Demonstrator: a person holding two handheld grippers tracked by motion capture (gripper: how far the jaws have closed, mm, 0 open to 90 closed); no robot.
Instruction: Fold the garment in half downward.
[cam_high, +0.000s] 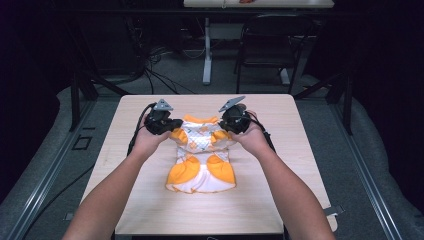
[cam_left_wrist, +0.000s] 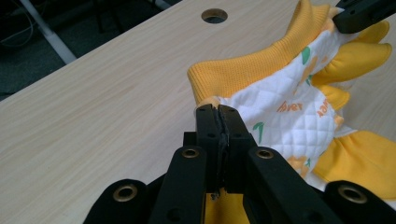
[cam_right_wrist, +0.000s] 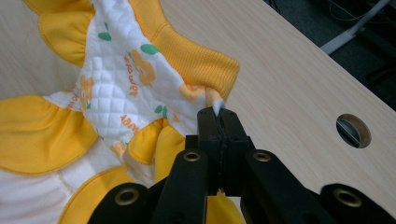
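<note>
I have a small quilted garment (cam_high: 202, 155) lying on the desk (cam_high: 125, 145), roughly midway between its left and right edges and a little nearer the far edge than the near one. It is white with orange flower prints and green leaves, trimmed with yellow ruffles and a ribbed yellow band along its far end.

My left gripper (cam_high: 167, 124) is closed on the garment's left far corner; in the left gripper view (cam_left_wrist: 218, 122) the jaws are pressed together with fabric caught between them just below the ribbed band (cam_left_wrist: 243, 70). My right gripper (cam_high: 231, 123) is closed on the opposite far corner; in the right gripper view (cam_right_wrist: 218, 122) a small tuft of white cloth pokes out past the tips of the shut jaws, right beside the end of the ribbed band (cam_right_wrist: 196, 58).

The cloth between the two grippers sits bunched and slightly raised, while the ruffled lower part spreads flat toward the near edge. A round cable hole (cam_right_wrist: 353, 130) in the desk lies toward the far edge.
</note>
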